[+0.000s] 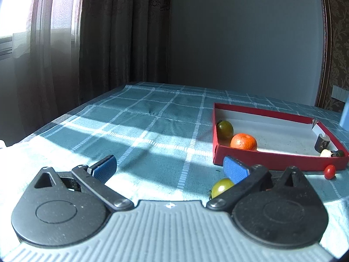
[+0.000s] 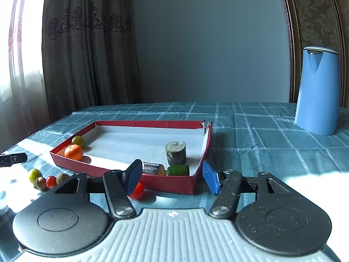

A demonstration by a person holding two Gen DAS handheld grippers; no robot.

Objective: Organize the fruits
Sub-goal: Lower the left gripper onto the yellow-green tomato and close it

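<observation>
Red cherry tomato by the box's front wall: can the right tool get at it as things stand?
Probably yes. The red tomato lies on the cloth outside the red box, just past the right tool's open left finger; nothing blocks it.

Orange (image 2: 73, 152), green tomato (image 2: 77, 141) in red tray (image 2: 152, 124).

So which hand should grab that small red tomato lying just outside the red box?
Probably right: the small red tomato lies just beside the open right gripper, while the left gripper sits nearer the yellow-green tomato.
</observation>
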